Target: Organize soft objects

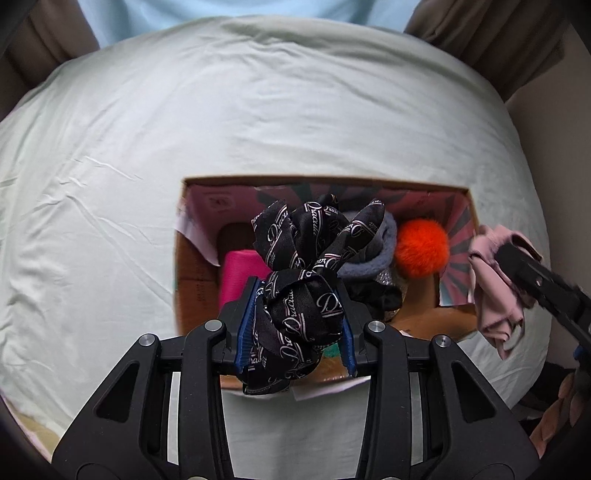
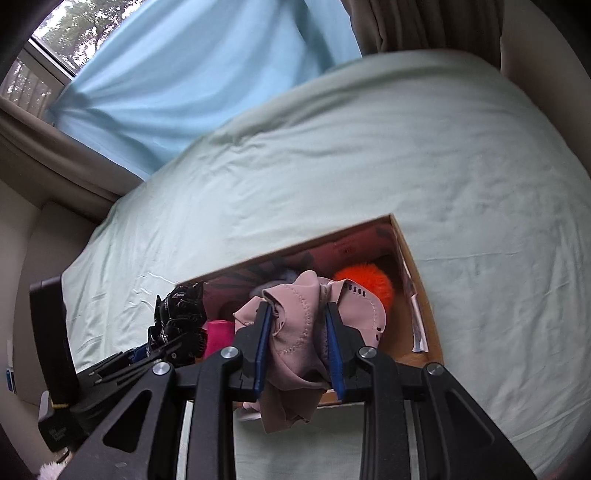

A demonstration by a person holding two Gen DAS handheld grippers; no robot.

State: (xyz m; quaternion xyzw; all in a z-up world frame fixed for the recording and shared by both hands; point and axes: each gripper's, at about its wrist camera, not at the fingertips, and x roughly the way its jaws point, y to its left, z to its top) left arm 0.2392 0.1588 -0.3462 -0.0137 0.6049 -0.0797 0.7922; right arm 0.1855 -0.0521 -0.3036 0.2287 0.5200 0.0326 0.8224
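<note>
My left gripper [image 1: 295,328] is shut on a black satin scarf with white lettering [image 1: 303,277] and holds it above the open cardboard box [image 1: 325,180]. My right gripper [image 2: 299,332] is shut on a crumpled pink cloth [image 2: 299,328] and holds it over the box's near edge [image 2: 417,280]. In the left wrist view the pink cloth [image 1: 495,288] hangs by the box's right side. In the right wrist view the scarf [image 2: 181,314] shows at the left. Inside the box lie an orange pompom [image 1: 421,247], a magenta roll [image 1: 240,273] and a grey knit item [image 1: 373,258].
The box sits on a bed with a pale green sheet [image 1: 221,110]. A light blue curtain [image 2: 184,74] and brown drapes [image 2: 424,26] hang behind the bed. A dark device [image 2: 51,332] stands at the bed's left side. Braided pink fabric [image 1: 557,413] lies at the right edge.
</note>
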